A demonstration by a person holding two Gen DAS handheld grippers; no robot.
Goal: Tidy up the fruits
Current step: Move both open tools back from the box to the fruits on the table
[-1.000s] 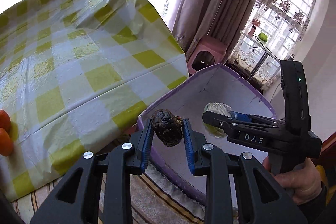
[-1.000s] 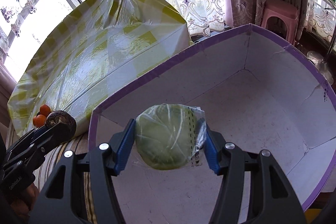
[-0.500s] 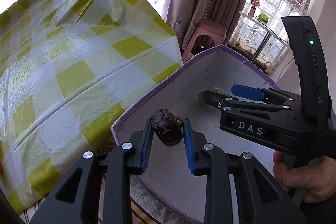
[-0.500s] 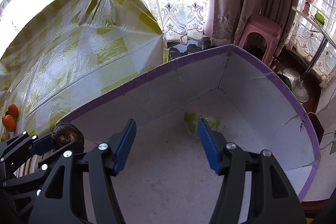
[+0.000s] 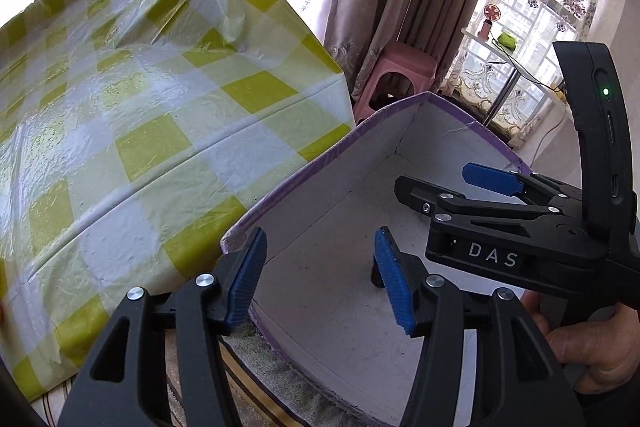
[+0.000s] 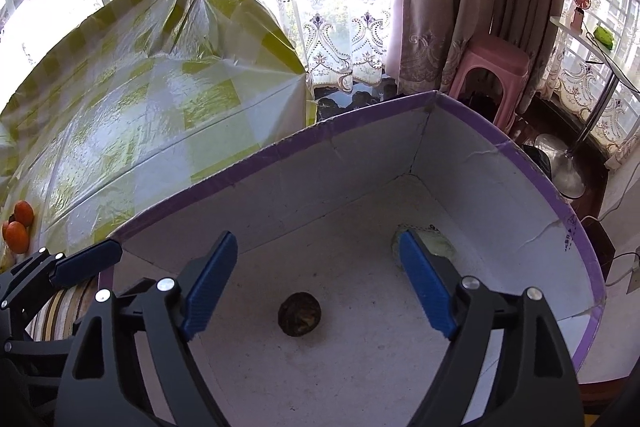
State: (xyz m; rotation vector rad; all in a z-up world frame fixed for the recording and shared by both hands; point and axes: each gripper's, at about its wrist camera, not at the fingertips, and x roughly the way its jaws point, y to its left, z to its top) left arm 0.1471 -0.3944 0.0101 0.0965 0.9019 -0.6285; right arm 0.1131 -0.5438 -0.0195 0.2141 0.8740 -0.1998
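Half a second ago the left claw [image 5: 320, 275] still pinched the dark wrinkled fruit [image 6: 299, 313]; now its jaws stand wide and the fruit lies on the floor of the purple-rimmed box [image 6: 520, 155], lower centre of the right view. The right claw [image 6: 316, 283] is also wide and empty, the wrapped green fruit [image 6: 434, 245] behind its right finger. Two oranges [image 6: 18, 227] wait on the checked counter [image 5: 160, 131] at far left. Reaching back, either claw could clip the box rim and shift it.
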